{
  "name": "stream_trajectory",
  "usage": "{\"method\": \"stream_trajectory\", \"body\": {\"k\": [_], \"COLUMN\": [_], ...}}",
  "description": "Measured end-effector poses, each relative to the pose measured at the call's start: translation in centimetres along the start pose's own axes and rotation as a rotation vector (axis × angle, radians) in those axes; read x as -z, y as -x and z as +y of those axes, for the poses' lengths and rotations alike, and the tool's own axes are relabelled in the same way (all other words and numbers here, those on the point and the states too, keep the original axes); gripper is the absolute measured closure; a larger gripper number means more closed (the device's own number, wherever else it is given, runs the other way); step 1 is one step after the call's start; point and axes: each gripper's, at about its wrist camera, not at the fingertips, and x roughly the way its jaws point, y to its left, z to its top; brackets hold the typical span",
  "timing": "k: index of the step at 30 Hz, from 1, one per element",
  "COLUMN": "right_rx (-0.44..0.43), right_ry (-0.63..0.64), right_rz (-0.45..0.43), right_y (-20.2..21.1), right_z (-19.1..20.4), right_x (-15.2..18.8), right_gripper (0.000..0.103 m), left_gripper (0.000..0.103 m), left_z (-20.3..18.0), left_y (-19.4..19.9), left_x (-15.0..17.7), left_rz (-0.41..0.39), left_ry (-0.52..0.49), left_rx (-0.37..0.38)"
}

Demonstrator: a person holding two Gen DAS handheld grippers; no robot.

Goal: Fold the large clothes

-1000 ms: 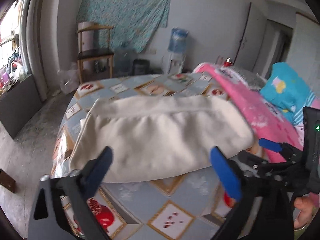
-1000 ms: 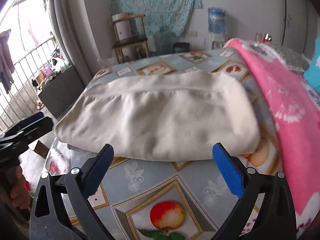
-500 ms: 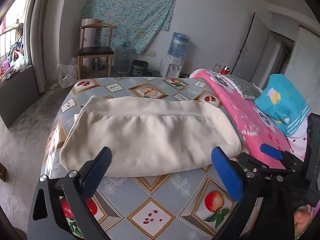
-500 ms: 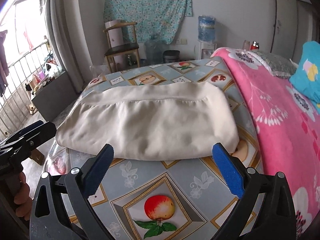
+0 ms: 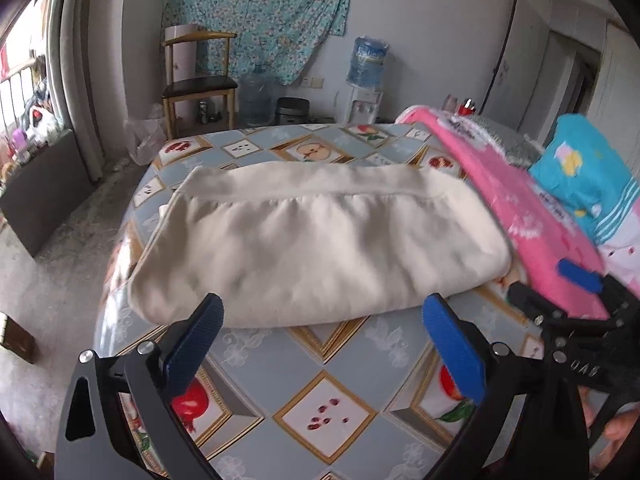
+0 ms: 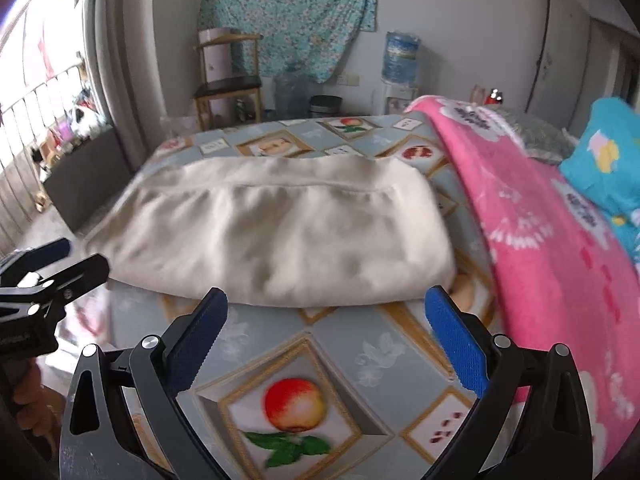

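A cream garment (image 5: 320,240) lies folded into a long flat bundle across the bed; it also shows in the right wrist view (image 6: 276,232). My left gripper (image 5: 320,320) is open and empty, just in front of the garment's near edge. My right gripper (image 6: 326,316) is open and empty, also just short of the near edge. The right gripper shows at the right of the left wrist view (image 5: 576,300). The left gripper shows at the left of the right wrist view (image 6: 44,276).
The bed has a blue fruit-print sheet (image 5: 320,392). A pink blanket (image 6: 560,240) and a turquoise pillow (image 5: 584,172) lie along its right side. Beyond the bed stand a wooden chair (image 5: 196,84), a water dispenser (image 5: 366,80) and bare floor on the left (image 5: 60,248).
Both grippers have drawn closer to the garment's near edge; it looks larger now. The garment has not moved, and both grippers stay open.
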Motion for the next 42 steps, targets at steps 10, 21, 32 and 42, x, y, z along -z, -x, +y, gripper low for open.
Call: {"method": "stream_trajectory", "body": {"k": [10, 21, 32, 42], "right_rx": [-0.078, -0.087, -0.086, -0.072], "right_ry": [-0.007, -0.016, -0.003, -0.007], "right_rz": [0.109, 0.172, 0.194, 0.203], "right_y": [-1.6, -2.7, -3.2, -3.5], "right_z": [0.3, 1.1, 1.5, 1.5], "right_x": [1.1, 1.8, 2.1, 2.2], "right_gripper": [0.007, 0.007, 0.007, 0.007], "left_gripper": [0.005, 0.005, 0.005, 0.005], "left_z": [-1.1, -0.2, 0.3, 0.4], "left_y": [-0.4, -2.1, -2.9, -3.0], "left_x": [1.2, 1.9, 2.0, 2.1], "left_rz": [0.030, 0.148, 0.171, 0.176], "left_ry": [-0.030, 0.053, 0.065, 0.065], "left_rx": [-0.104, -0.162, -0.175, -0.171]}}
